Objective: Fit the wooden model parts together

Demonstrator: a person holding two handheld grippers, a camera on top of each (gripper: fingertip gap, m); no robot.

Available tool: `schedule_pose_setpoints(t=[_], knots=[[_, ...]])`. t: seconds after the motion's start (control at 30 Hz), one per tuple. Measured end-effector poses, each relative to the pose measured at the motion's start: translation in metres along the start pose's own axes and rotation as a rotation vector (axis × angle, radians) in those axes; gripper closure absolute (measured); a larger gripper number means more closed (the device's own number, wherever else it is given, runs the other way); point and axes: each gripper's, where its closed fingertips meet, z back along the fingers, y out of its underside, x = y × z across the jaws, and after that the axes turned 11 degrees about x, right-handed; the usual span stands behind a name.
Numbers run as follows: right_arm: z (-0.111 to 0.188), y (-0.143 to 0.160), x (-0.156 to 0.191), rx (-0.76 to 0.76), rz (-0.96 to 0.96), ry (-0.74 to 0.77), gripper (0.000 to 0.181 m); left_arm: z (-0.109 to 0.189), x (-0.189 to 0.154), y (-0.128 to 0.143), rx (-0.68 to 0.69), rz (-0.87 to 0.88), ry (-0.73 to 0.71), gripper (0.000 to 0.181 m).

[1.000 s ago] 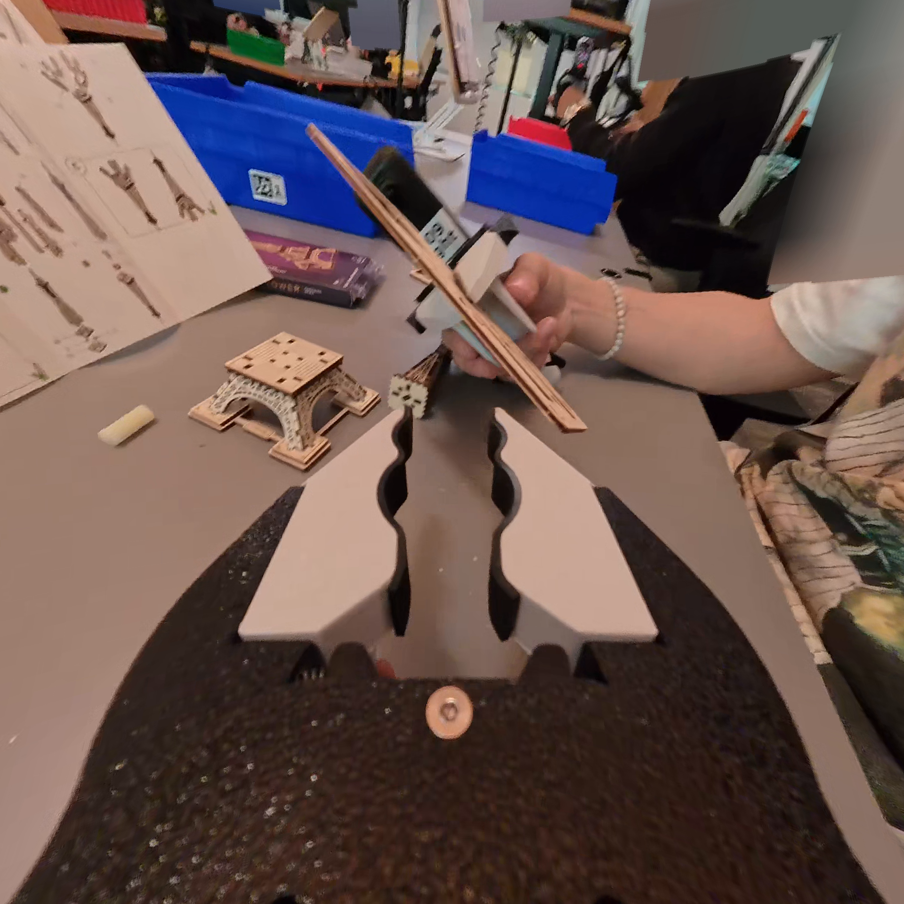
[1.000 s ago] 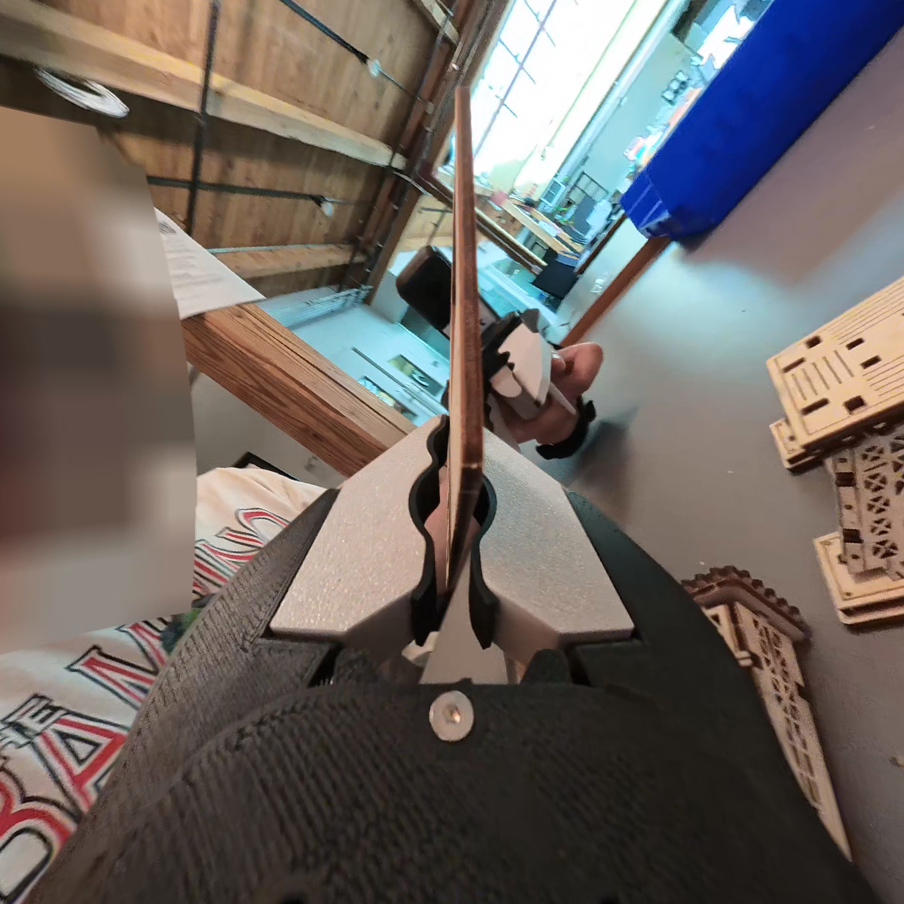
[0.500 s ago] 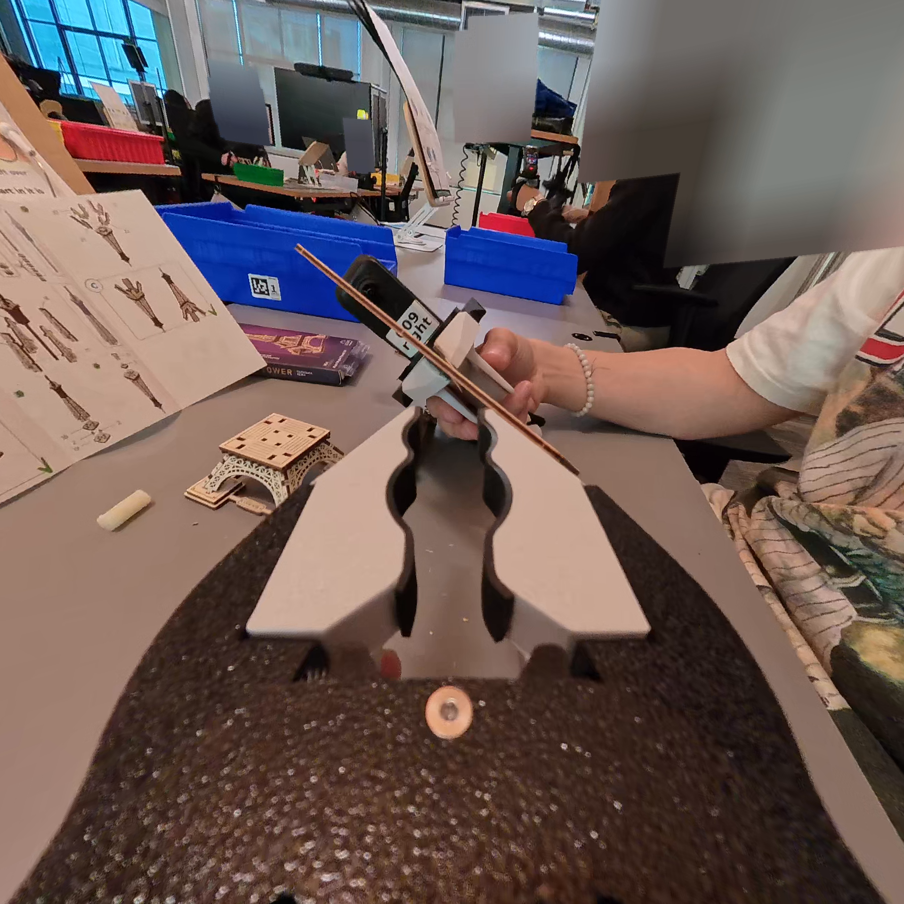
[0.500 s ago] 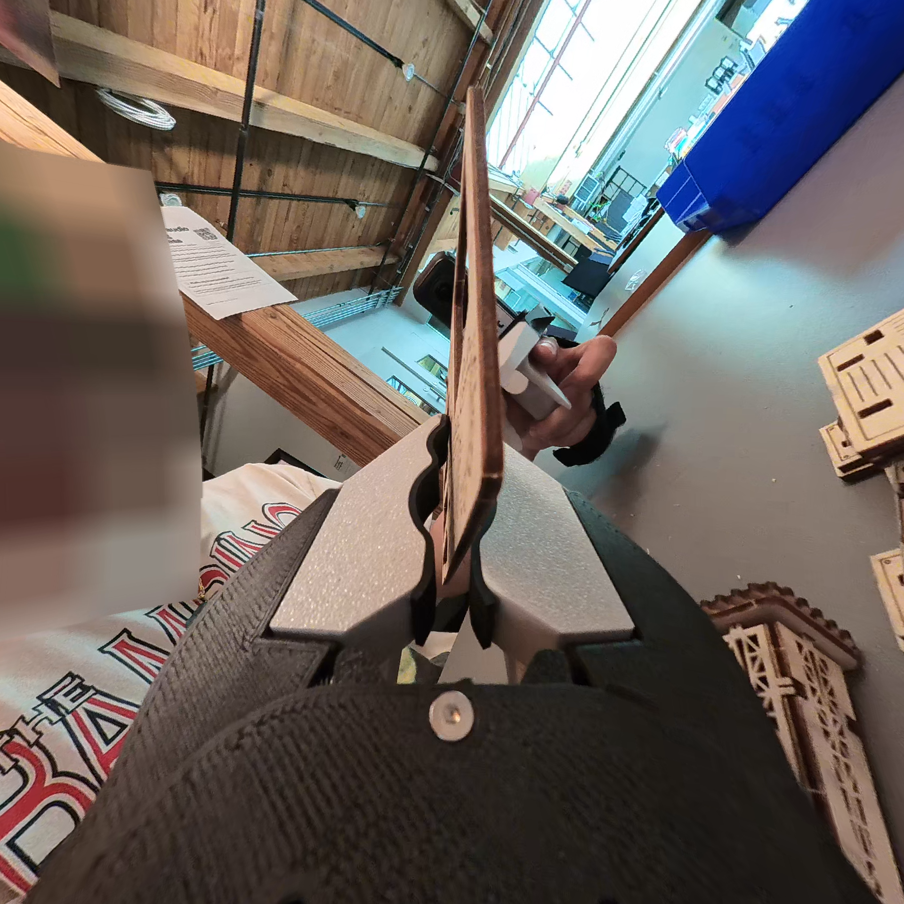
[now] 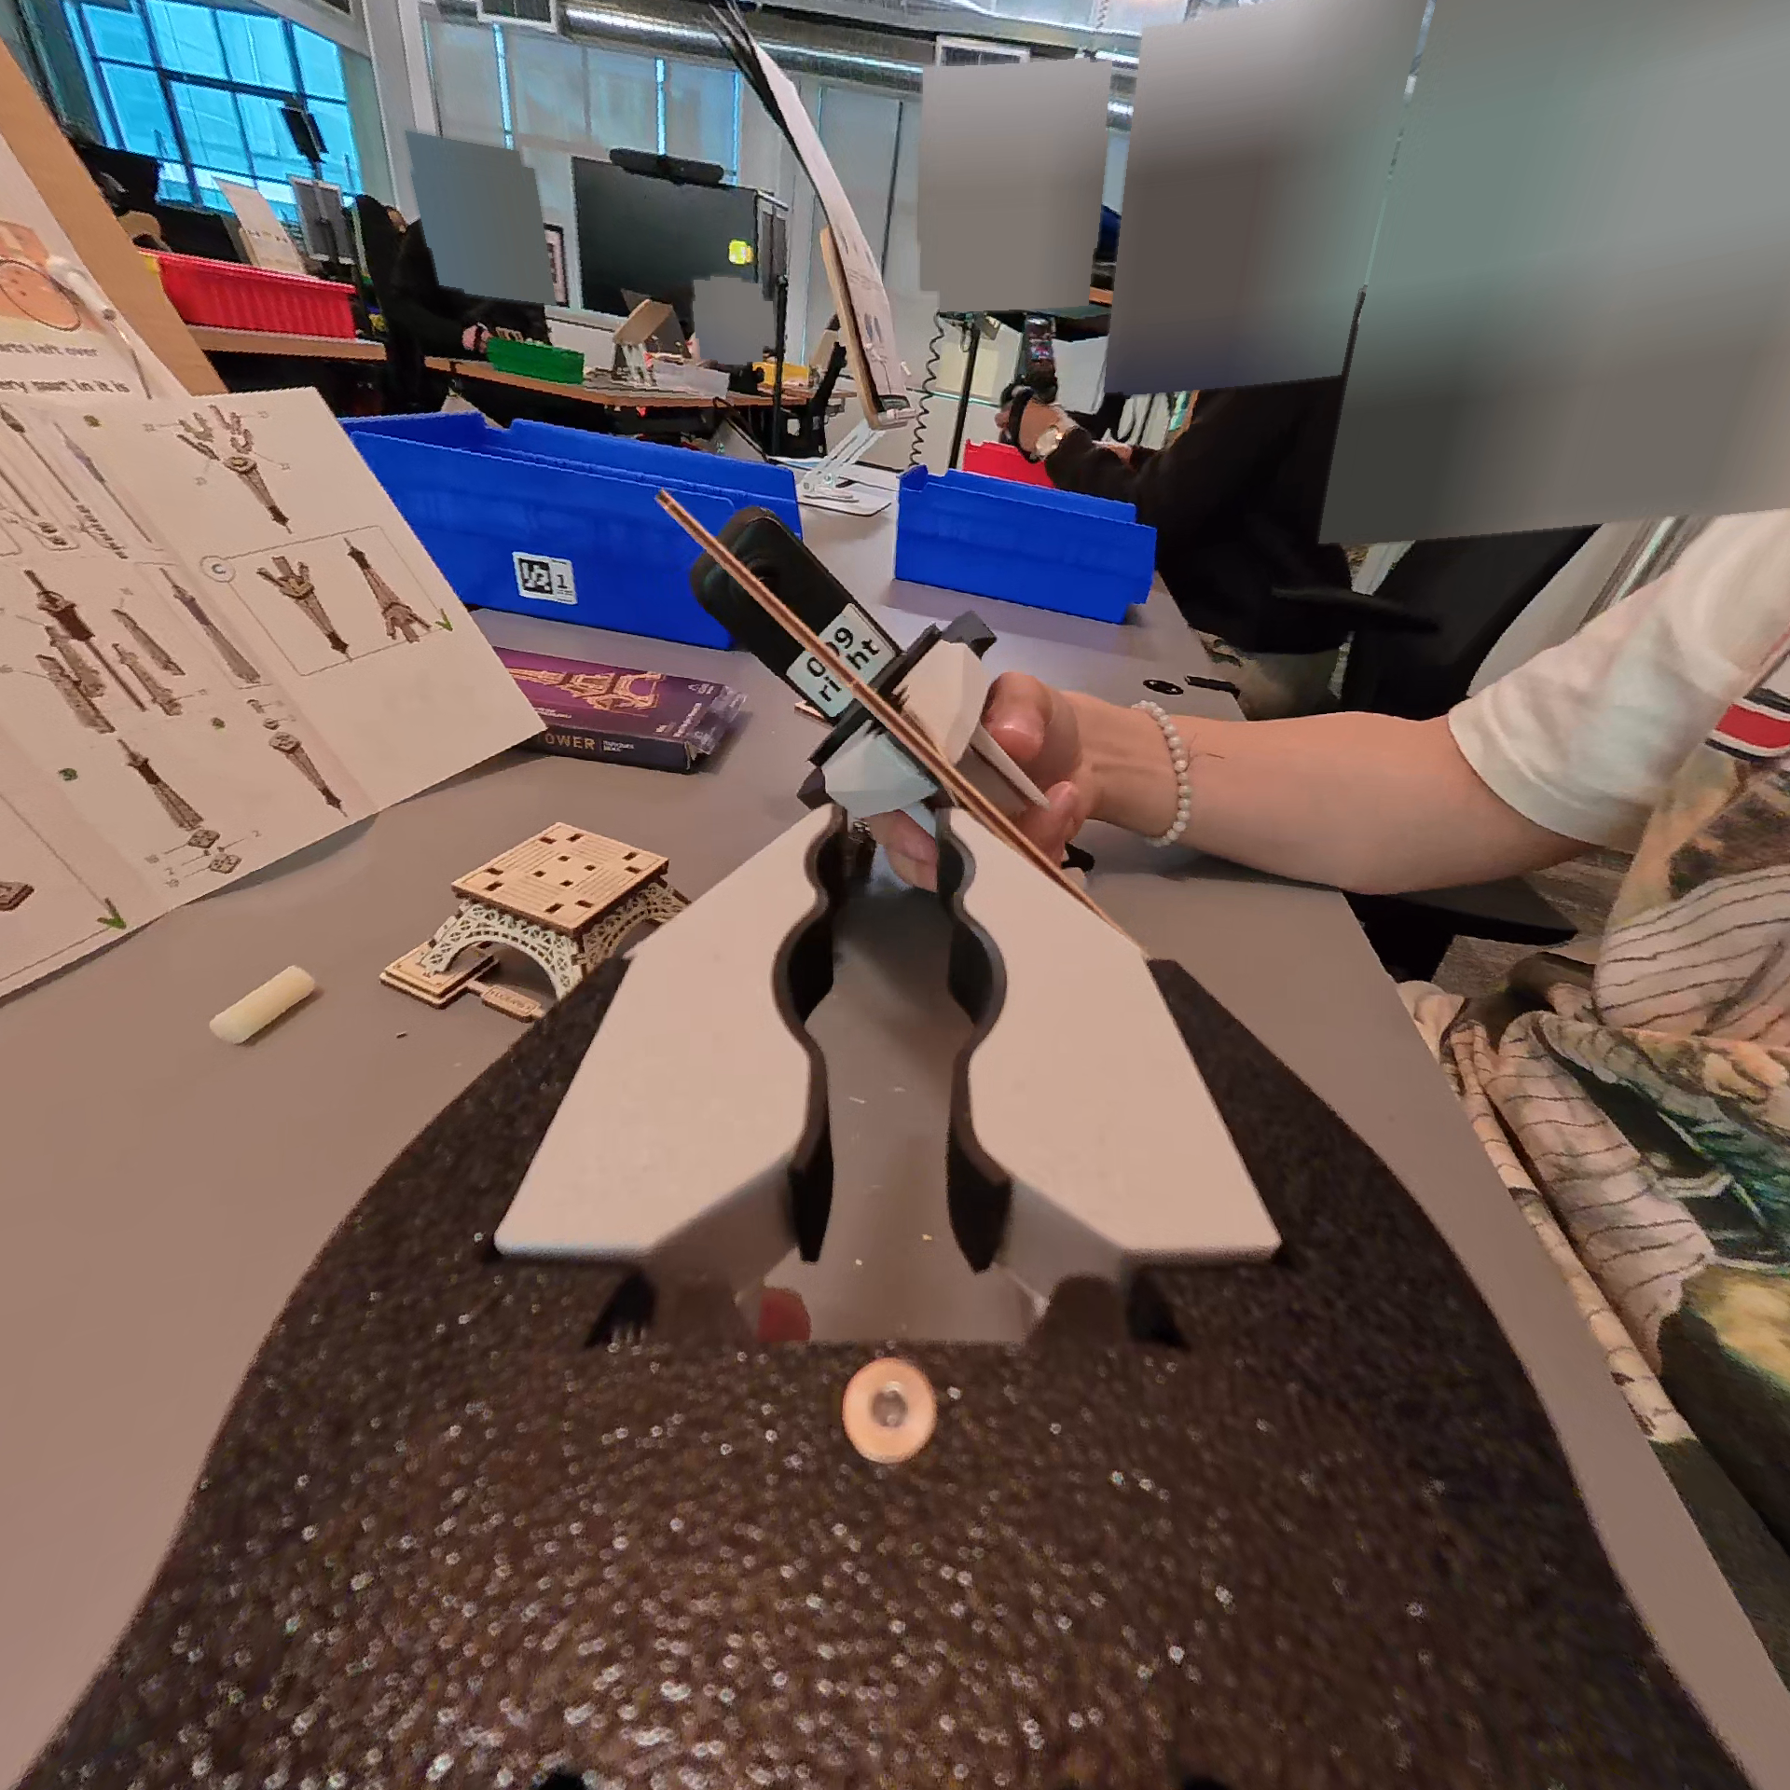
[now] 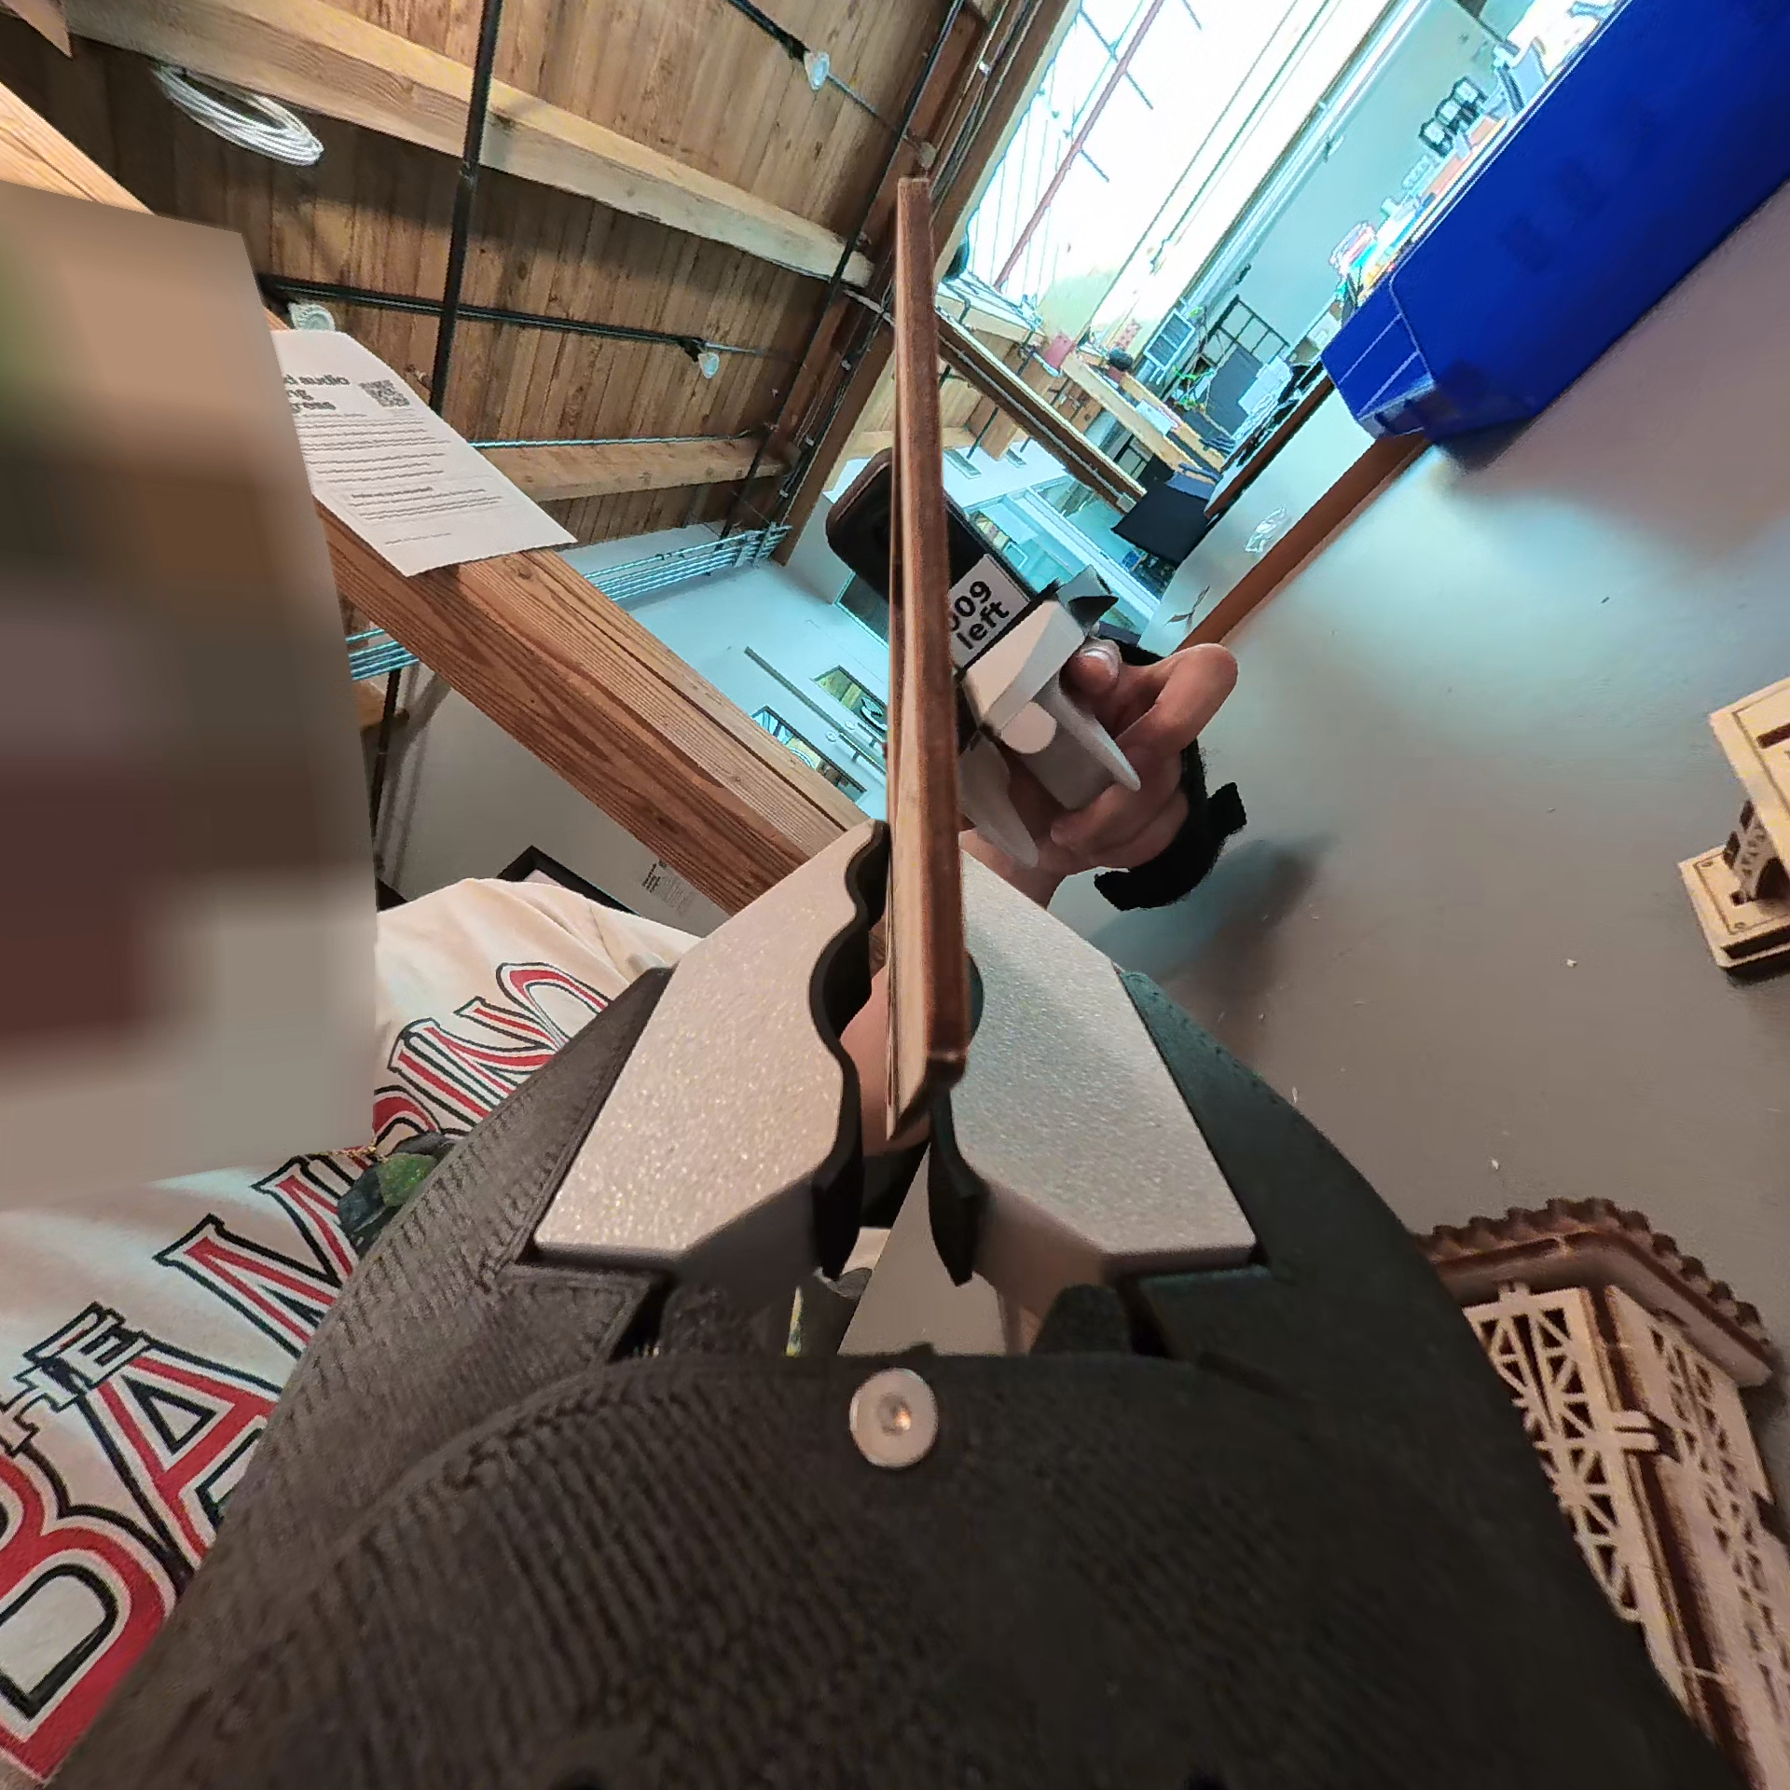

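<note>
My right gripper [image 6: 920,872] is shut on a thin wooden sheet [image 6: 918,620], seen edge-on and standing up out of the jaws. In the left wrist view the right gripper [image 5: 881,765] holds the wooden sheet [image 5: 872,697] slanted above the table, just beyond my left fingertips. My left gripper [image 5: 886,843] is open and empty, and it also shows in the right wrist view [image 6: 1075,814], held by a hand. The wooden tower base [image 5: 552,910] stands on the grey table [image 5: 291,1211] to the left. A latticed tower section [image 6: 1598,1434] lies beside the right gripper.
An instruction sheet [image 5: 194,620] leans at the left. A purple box [image 5: 620,712] and two blue bins [image 5: 571,523] stand behind. A small white stick [image 5: 262,990] lies near the base. A person's arm [image 5: 1356,814] reaches in from the right. Only a small space, under 4 cm, lies between the two pairs of fingers.
The left gripper has tilted up and drawn back, staying open; the tower section near its tips is now hidden. The right gripper has shifted away from the tower base, still holding the sheet.
</note>
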Motion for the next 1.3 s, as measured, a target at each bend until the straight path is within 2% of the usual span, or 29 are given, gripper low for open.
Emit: schedule_pose_setpoints(t=[0.23,0.43,0.5,0.7,0.77,0.9,1.03,1.3], knots=[[-0.006,0.007,-0.006,0.057,0.053,0.077,0.180,0.003,0.005,0.005,0.029,0.006,-0.022,0.167],[-0.002,0.005,-0.017,0.055,0.055,0.161,0.181,0.016,-0.001,0.007,0.033,0.030,0.040,0.169],[-0.001,0.007,-0.024,0.076,0.073,0.224,0.181,0.016,0.000,0.012,0.078,0.028,0.025,0.171],[0.001,0.014,-0.047,0.136,0.092,0.414,0.181,0.006,0.024,0.044,0.391,-0.147,-0.232,0.163],[0.002,0.015,-0.051,0.142,0.089,0.454,0.181,0.003,0.028,0.053,0.467,-0.168,-0.276,0.163],[0.004,0.018,-0.059,0.181,0.112,0.541,0.180,0.000,0.033,0.062,0.515,-0.136,-0.293,0.164],[0.001,0.024,-0.060,0.220,0.121,0.560,0.179,-0.002,0.034,0.064,0.499,-0.085,-0.273,0.163],[-0.002,0.034,-0.067,0.284,0.095,0.593,0.178,0.001,0.032,0.081,0.670,-0.035,-0.299,0.157]])
